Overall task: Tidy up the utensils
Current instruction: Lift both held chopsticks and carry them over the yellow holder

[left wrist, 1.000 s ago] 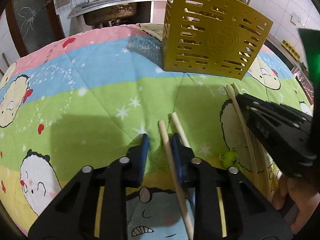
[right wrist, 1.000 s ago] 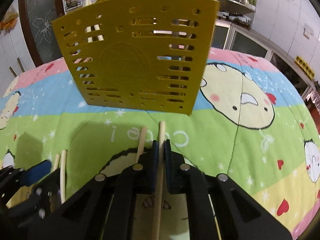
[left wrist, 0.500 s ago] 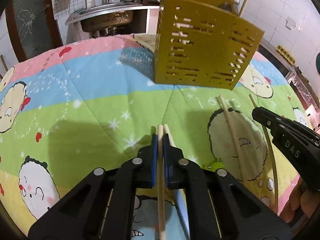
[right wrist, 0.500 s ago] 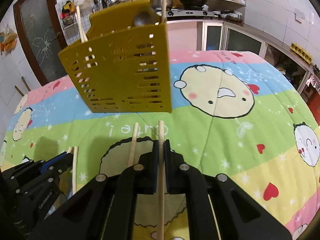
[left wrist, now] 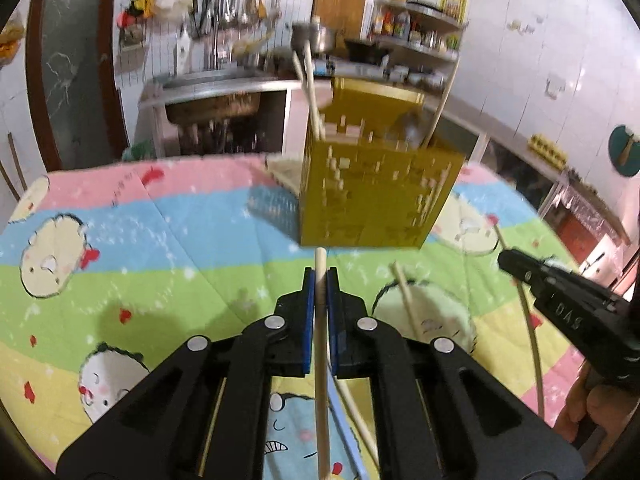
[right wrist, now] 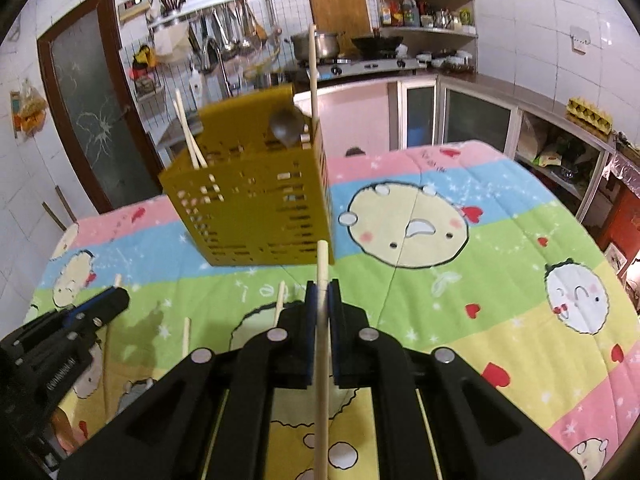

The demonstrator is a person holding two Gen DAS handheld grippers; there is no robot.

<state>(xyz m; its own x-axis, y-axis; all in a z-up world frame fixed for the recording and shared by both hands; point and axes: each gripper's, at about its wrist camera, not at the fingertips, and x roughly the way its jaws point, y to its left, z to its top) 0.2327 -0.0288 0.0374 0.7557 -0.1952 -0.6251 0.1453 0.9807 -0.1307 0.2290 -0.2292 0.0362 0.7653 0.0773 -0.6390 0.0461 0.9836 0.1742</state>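
My left gripper is shut on a wooden chopstick, lifted above the cloth and pointing at the yellow perforated utensil holder. My right gripper is shut on another chopstick, also raised and facing the holder. The holder has a pair of chopsticks, one long stick and a dark spoon standing in it. Each gripper shows in the other's view: the right gripper at the right edge, the left gripper at the left edge.
Loose chopsticks lie on the cartoon-print cloth: one between the grippers, others near the front. A hand is at the lower right. A sink, a stove and shelves stand behind the table.
The left gripper shut on a chopstick and lifted it off the cloth. The right gripper rose with its chopstick too. Both now sit higher and farther back from the holder.
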